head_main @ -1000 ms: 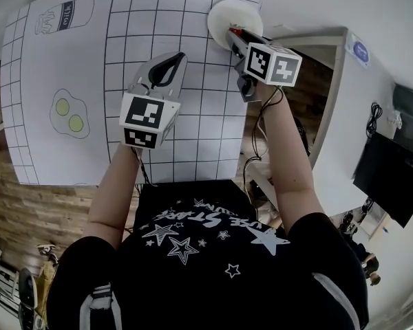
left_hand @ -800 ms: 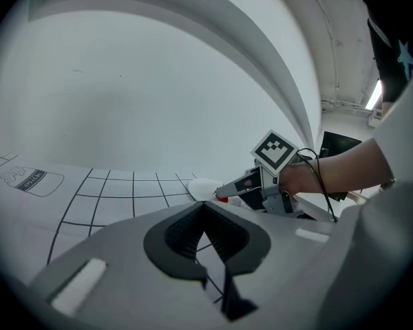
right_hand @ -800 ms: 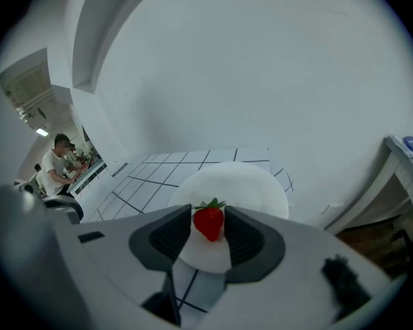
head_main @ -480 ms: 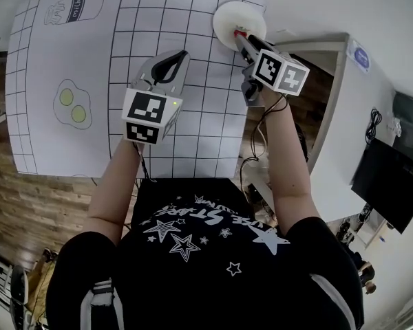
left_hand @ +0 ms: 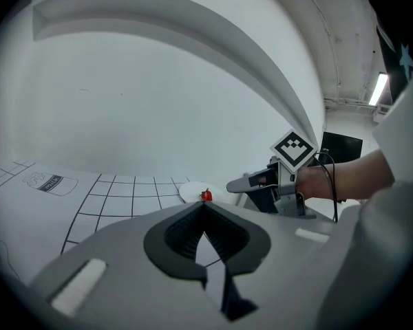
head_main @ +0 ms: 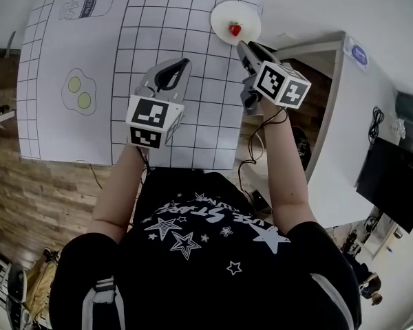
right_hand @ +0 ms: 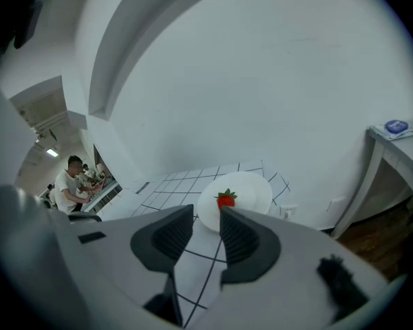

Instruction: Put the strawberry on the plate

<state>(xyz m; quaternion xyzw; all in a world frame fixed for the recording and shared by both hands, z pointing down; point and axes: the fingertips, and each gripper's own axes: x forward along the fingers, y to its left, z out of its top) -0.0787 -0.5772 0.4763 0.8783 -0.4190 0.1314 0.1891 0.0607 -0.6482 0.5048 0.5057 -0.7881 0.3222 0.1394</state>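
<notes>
Surface (head_main: 193, 136): white, ruled in a black grid; printed milk carton (head_main: 88, 7) lettered "milk"; printed fried eggs (head_main: 79, 93).
Wood-plank floor (head_main: 34, 191); white wall (right_hand: 275, 81).
Strawberry (head_main: 235, 29): resting on white plate (head_main: 224, 14) at far edge.
Right claw (head_main: 246, 49): released, jaws just closed a little, nothing between, near plate.
Left claw (head_main: 182, 64): clenched, empty.

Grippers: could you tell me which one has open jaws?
The right gripper: jaws apart and empty, though just closing slightly; the left gripper has them together.
</notes>
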